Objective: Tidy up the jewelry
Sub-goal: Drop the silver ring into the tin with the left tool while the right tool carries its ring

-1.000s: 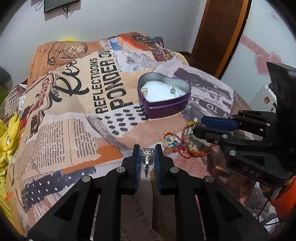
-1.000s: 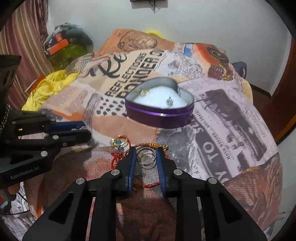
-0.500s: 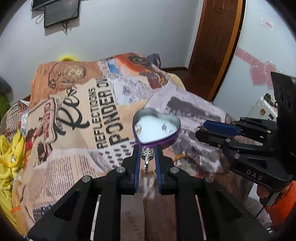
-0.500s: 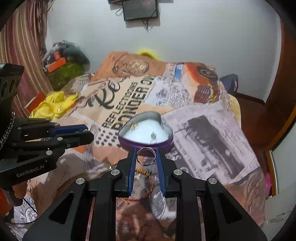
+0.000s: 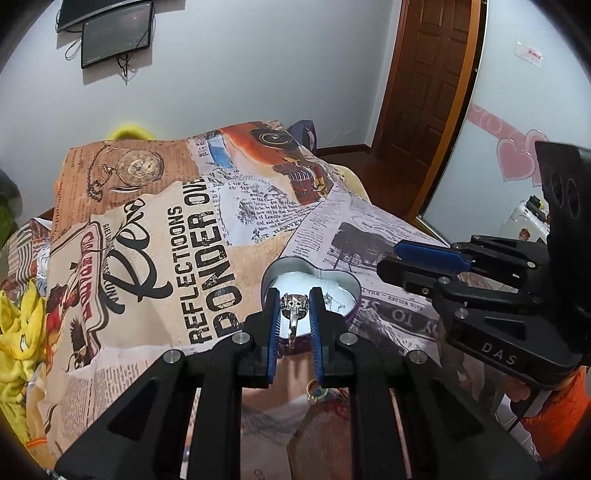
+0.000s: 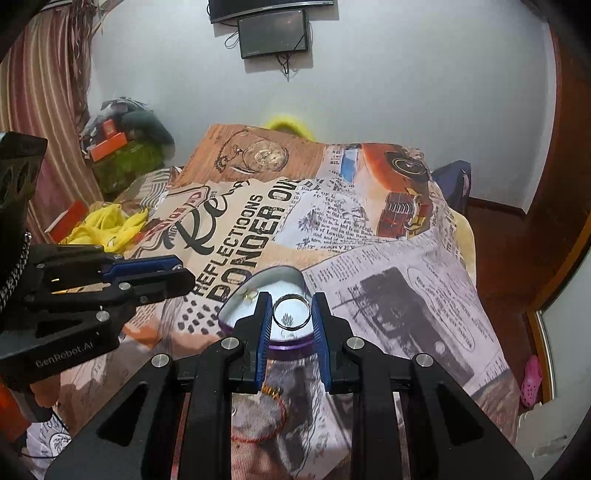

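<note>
A purple heart-shaped tin with a white lining sits on the printed bedspread. My left gripper is shut on a silver stone ring and holds it above the tin's near side. My right gripper is shut on a plain silver ring band, also above the tin. A small gold piece lies inside the tin. Loose bangles and a red cord lie on the bed below the grippers.
The bedspread covers the whole bed. Yellow cloth lies at the left edge. A wooden door stands at the right. Clutter is piled by the curtain. A screen hangs on the wall.
Both grippers have risen off the bed with their rings and now hover above the heart tin. The bangle pile has dropped below the fingers in both views.
</note>
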### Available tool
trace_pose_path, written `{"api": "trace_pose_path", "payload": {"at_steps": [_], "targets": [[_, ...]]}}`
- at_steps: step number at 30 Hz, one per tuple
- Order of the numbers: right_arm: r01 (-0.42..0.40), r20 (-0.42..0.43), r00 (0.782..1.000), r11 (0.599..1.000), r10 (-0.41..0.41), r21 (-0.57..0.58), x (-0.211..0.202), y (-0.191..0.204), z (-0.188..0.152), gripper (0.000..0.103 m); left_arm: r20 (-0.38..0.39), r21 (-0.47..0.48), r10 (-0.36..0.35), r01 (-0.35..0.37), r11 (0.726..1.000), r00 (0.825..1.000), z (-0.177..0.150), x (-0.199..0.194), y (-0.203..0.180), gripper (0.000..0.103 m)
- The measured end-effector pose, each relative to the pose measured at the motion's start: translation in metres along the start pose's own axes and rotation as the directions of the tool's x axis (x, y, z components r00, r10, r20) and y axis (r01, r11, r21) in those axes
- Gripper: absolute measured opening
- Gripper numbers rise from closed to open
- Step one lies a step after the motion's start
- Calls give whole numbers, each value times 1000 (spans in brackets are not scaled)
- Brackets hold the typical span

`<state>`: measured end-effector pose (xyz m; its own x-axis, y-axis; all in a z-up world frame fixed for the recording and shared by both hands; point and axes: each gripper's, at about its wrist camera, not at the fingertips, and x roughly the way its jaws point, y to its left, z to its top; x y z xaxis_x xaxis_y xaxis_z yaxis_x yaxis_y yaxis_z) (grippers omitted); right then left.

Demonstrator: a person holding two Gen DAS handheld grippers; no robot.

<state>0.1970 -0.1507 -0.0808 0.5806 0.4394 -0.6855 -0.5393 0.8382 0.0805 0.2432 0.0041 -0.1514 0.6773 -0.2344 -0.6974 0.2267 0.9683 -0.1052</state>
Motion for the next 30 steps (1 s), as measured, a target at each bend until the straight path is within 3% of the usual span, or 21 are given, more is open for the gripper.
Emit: {"api": "trace_pose_path", "payload": {"at_steps": [21,30], "targets": [[-72,-103,992,997,70,-17,60,-5,15,20,-117,-29,-70,68,997,991,-2,64,10,14],[-88,-126,988,996,86,-10,68,-9,17,20,-108,-46,-72,67,997,992,-1,62,15,14]]}}
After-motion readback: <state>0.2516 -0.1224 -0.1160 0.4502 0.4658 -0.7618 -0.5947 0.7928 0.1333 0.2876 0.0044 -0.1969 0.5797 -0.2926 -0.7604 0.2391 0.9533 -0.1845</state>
